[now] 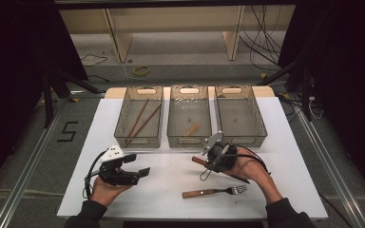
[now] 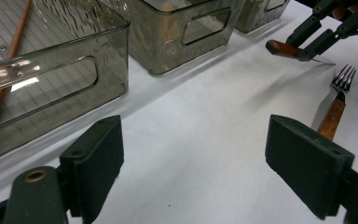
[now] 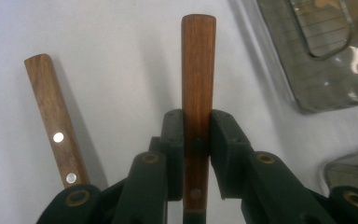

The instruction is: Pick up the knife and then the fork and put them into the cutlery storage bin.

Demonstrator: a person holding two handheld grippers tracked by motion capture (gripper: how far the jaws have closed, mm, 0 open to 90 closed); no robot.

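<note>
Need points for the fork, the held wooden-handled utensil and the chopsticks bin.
fork [image 1: 215, 192], high view, on the wooden handle near its middle.
wooden-handled utensil [image 3: 198, 70], right gripper view, on the handle above the jaws.
chopsticks bin [image 1: 139, 140], high view, on its near wall.

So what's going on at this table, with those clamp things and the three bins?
A person is sorting cutlery into three clear bins with a hand-held gripper in each hand. The right hand-held gripper is shut on the wooden handle of a utensil, holding it above the white table in front of the middle bin. The left hand-held gripper is open and holds nothing. A wood-handled fork lies on the table. The left bin holds chopsticks, and the middle bin holds one small wooden piece.
</note>
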